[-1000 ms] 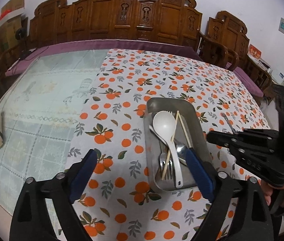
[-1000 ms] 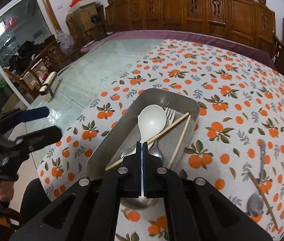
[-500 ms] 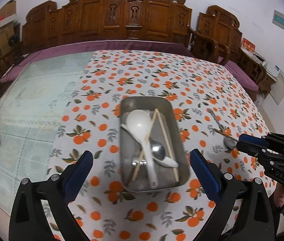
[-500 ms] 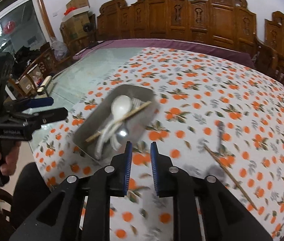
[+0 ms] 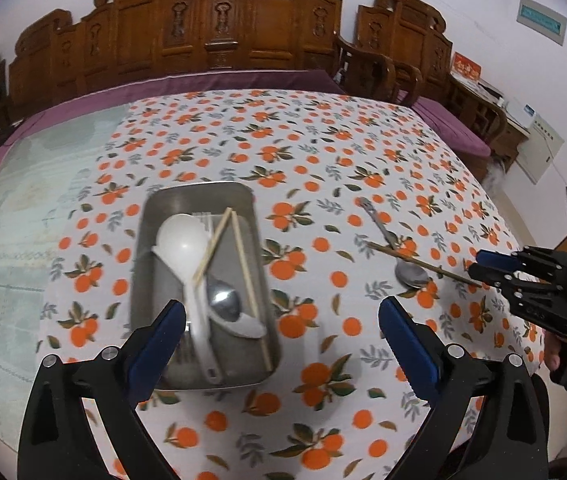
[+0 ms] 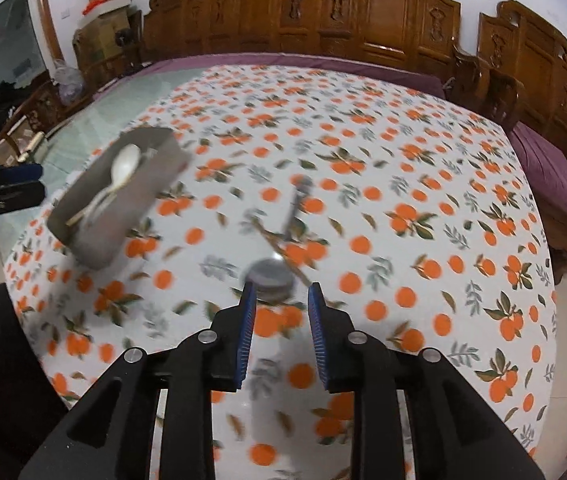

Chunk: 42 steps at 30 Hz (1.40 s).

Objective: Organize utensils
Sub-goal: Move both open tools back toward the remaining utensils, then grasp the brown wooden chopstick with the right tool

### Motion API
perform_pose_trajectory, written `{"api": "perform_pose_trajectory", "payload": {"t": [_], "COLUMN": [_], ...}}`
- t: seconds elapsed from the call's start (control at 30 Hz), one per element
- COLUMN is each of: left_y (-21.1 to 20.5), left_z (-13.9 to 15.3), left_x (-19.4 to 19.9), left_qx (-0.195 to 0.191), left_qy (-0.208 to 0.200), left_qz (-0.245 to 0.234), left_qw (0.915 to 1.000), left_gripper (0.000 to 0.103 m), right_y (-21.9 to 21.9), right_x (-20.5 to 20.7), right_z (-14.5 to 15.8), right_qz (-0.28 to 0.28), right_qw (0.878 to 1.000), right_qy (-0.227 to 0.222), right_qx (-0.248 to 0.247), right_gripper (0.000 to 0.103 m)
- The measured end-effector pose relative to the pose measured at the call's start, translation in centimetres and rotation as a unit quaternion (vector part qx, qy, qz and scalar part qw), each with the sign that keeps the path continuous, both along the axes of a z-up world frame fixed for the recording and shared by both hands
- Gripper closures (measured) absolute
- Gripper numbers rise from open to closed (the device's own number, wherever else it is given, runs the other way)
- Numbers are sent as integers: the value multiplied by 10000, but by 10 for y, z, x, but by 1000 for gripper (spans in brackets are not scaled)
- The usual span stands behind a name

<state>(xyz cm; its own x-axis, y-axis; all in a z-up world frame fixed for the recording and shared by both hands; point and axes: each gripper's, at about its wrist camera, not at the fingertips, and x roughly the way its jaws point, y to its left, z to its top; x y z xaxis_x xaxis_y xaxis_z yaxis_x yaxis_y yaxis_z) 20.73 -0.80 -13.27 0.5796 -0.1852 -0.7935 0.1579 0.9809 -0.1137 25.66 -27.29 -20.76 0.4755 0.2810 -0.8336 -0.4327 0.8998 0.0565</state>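
The right gripper (image 6: 279, 296), black with blue pads, has just been opening; its jaws stand slightly apart and empty. A second ago it was pinched shut above the rectangular metal tray (image 6: 95, 240); now it hangs just short of a steel spoon (image 6: 271, 272) crossed by a dark wooden chopstick (image 5: 423, 262), well right of that tray. These loose pieces look next for collection. The left gripper (image 5: 281, 322) is wide open, empty, above the tray's near edge.

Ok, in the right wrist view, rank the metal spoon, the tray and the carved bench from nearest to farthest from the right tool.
1. Metal spoon, just ahead of the right tool.
2. Tray, off to the left.
3. Carved bench, at the far wall.
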Motion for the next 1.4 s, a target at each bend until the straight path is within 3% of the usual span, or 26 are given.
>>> {"api": "perform_pose_trajectory", "payload": {"t": [0.27, 0.77, 0.87, 0.93, 1.13, 1.4], "left_y": [-26, -53, -57, -60, -70, -91], "left_z": [-13, -27, -29, -31, -38, -50], "left_x": [5, 16, 19, 21, 27, 38], "left_qx": [33, 111, 129, 132, 165, 183], "left_qy": [174, 343, 363, 383, 458, 590], "left_qz": [-114, -199, -219, -228, -255, -327], "left_qw": [9998, 9992, 9990, 9989, 9985, 9976], "left_gripper": [10, 10, 10, 10, 10, 10], "right_y": [-11, -2, -3, -2, -6, -18], "right_x": [26, 40, 40, 39, 37, 22], "right_z": [-39, -57, -57, -58, -57, -43], "right_qz": [150, 711, 761, 837, 899, 810], "right_qw": [9984, 9940, 9939, 9936, 9940, 9958], "right_qy": [360, 414, 412, 415, 552, 432], "right_qx": [-401, -722, -687, -631, -285, -13], "right_gripper": [74, 74, 75, 87, 97, 97]}}
